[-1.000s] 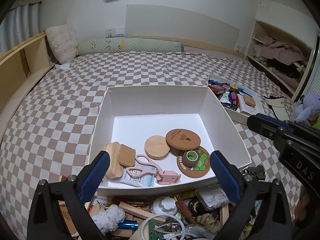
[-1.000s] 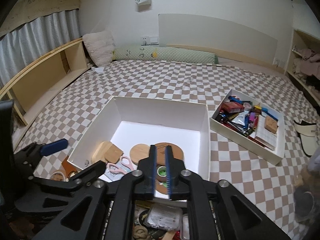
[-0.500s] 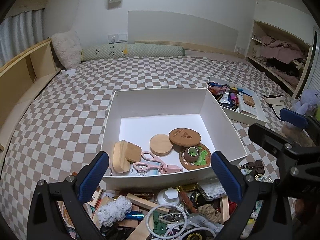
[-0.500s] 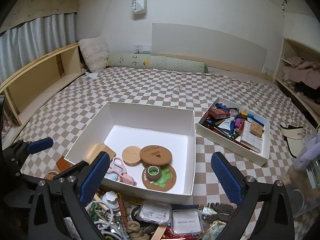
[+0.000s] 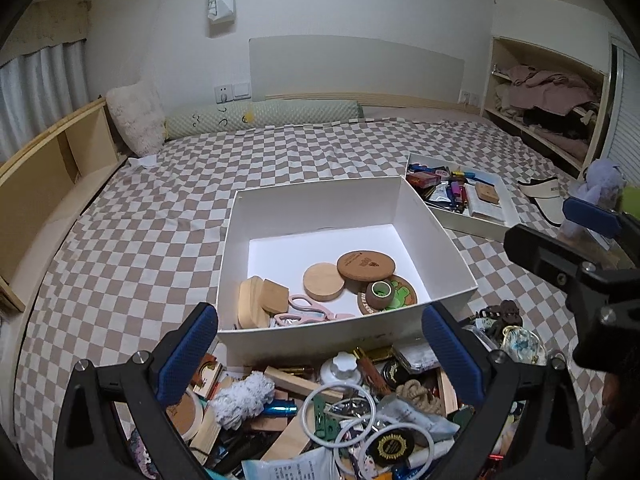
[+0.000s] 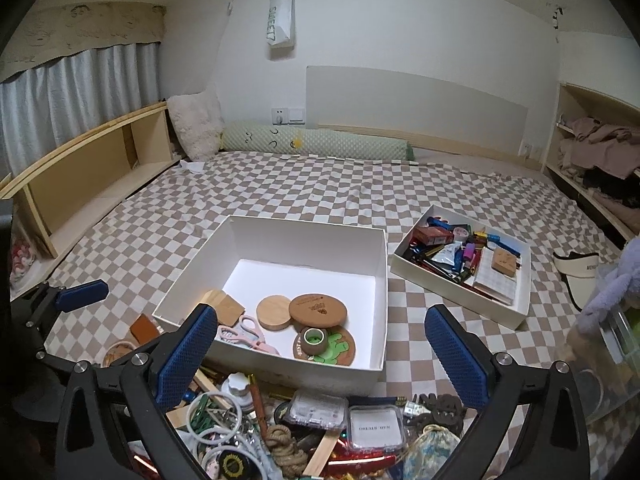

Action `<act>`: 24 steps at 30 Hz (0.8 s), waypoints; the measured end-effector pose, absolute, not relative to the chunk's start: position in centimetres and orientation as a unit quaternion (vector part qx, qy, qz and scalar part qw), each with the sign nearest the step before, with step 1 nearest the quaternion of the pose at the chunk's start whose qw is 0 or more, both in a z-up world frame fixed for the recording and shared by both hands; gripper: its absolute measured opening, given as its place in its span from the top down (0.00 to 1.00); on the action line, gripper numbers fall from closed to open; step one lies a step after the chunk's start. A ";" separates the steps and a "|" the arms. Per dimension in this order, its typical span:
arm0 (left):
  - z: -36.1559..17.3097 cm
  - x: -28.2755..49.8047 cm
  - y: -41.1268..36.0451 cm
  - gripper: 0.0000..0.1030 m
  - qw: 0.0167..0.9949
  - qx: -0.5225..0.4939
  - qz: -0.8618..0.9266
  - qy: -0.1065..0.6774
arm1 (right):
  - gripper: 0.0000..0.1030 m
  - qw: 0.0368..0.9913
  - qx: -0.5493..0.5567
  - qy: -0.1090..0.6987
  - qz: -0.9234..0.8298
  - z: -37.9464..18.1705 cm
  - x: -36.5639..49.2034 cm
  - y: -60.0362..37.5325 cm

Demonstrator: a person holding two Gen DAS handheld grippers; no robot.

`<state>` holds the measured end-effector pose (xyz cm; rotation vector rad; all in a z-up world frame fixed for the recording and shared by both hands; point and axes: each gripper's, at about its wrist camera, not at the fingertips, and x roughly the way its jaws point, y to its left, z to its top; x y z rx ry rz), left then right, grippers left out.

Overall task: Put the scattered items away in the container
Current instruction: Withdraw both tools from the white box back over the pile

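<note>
A white open box (image 5: 320, 200) (image 6: 304, 230) sits on the checkered bed. Inside lie two round wooden lids (image 5: 366, 266) (image 6: 318, 310), a tape roll (image 5: 380, 292) (image 6: 313, 338) on a green coaster, pink scissors (image 5: 304, 306) (image 6: 244, 330) and wooden blocks (image 5: 260, 304). A heap of scattered small items (image 5: 340, 404) (image 6: 280, 428) lies in front of the box. My left gripper (image 5: 320, 354) is open and empty above the heap. My right gripper (image 6: 320, 354) is open and empty above the heap; it also shows in the left wrist view (image 5: 580, 248).
A second white tray (image 5: 460, 196) (image 6: 464, 264) full of pens and small things stands right of the box. A white visor (image 6: 576, 268) and a purple plush toy (image 6: 612, 280) lie at the right. Wooden shelves (image 6: 80, 184) line the left side.
My right gripper has opened from shut and drawn back from the box, leaving the tape roll on the green coaster. Both grippers have pulled back and risen over the heap.
</note>
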<state>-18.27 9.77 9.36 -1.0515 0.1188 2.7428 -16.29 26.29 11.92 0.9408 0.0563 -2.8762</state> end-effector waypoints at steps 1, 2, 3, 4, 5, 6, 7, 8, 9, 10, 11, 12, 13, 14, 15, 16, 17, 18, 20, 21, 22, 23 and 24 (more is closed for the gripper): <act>9.5 -17.8 9.6 0.00 0.099 -0.354 0.929 0.040 | 0.00 0.058 0.308 0.019 -0.949 12.0 -15.9 26.2; 9.7 -17.4 9.5 0.00 0.097 -0.353 0.930 0.039 | 0.00 0.058 0.306 0.019 -0.950 12.1 -15.5 26.2; 9.9 -16.9 9.4 0.00 0.097 -0.350 0.931 0.038 | 0.00 0.060 0.305 0.019 -0.950 12.2 -15.1 26.2; 10.2 -16.4 9.2 0.00 0.100 -0.347 0.932 0.036 | 0.00 0.061 0.305 0.019 -0.950 12.3 -14.8 26.2; 10.5 -15.9 9.0 0.00 0.102 -0.344 0.933 0.034 | 0.00 0.063 0.302 0.019 -0.951 12.4 -14.3 26.3; 10.7 -15.5 8.9 0.00 0.103 -0.342 0.933 0.033 | 0.00 0.064 0.300 0.019 -0.952 12.5 -13.9 26.3; 11.0 -15.0 8.8 0.00 0.105 -0.339 0.934 0.032 | 0.00 0.064 0.297 0.020 -0.952 12.6 -13.5 26.3; 11.2 -14.5 8.7 0.00 0.104 -0.335 0.936 0.031 | 0.00 0.065 0.294 0.021 -0.953 12.7 -13.0 26.3; 11.4 -14.0 8.6 0.00 0.102 -0.331 0.938 0.033 | 0.00 0.066 0.290 0.022 -0.954 12.9 -12.4 26.3; 11.6 -13.5 8.6 0.00 0.098 -0.326 0.940 0.036 | 0.00 0.068 0.287 0.023 -0.955 13.0 -12.1 26.4; 11.8 -13.0 8.6 0.00 0.097 -0.322 0.941 0.037 | 0.00 0.066 0.283 0.026 -0.956 13.1 -11.4 26.4; 11.9 -12.6 8.7 0.00 0.097 -0.319 0.942 0.037 | 0.00 0.064 0.279 0.028 -0.958 13.2 -11.0 26.5; 12.0 -12.2 8.7 0.00 0.100 -0.317 0.942 0.036 | 0.00 0.063 0.275 0.030 -0.959 13.3 -10.5 26.5; 12.1 -11.8 8.7 0.00 0.104 -0.316 0.942 0.033 | 0.00 0.061 0.271 0.033 -0.960 13.4 -9.9 26.6; 12.2 -11.4 8.6 0.00 0.106 -0.315 0.943 0.031 | 0.00 0.061 0.270 0.034 -0.960 13.4 -9.5 26.6; 12.3 -10.9 8.6 0.00 0.108 -0.312 0.943 0.028 | 0.00 0.061 0.268 0.033 -0.961 13.5 -9.0 26.7; 12.3 -10.4 8.6 0.00 0.108 -0.310 0.944 0.025 | 0.00 0.060 0.266 0.030 -0.962 13.5 -8.3 26.9; 12.4 -10.0 8.5 0.00 0.105 -0.307 0.946 0.023 | 0.00 0.060 0.264 0.028 -0.962 13.5 -7.9 27.0; 12.5 -9.1 8.3 0.00 0.106 -0.302 0.947 0.017 | 0.00 0.057 0.260 0.024 -0.964 13.5 -7.1 27.3; 12.5 -8.7 8.3 0.00 0.109 -0.301 0.947 0.016 | 0.00 0.055 0.258 0.022 -0.964 13.5 -6.6 27.5; 12.5 -8.3 8.2 0.00 0.110 -0.300 0.947 0.014 | 0.00 0.053 0.256 0.020 -0.965 13.5 -6.2 27.6; 12.5 -7.9 8.1 0.00 0.111 -0.299 0.948 0.012 | 0.00 0.049 0.252 0.019 -0.966 13.5 -5.8 27.8; 12.5 -7.4 7.9 0.00 0.111 -0.296 0.949 0.010 | 0.00 0.045 0.249 0.020 -0.967 13.4 -5.4 27.9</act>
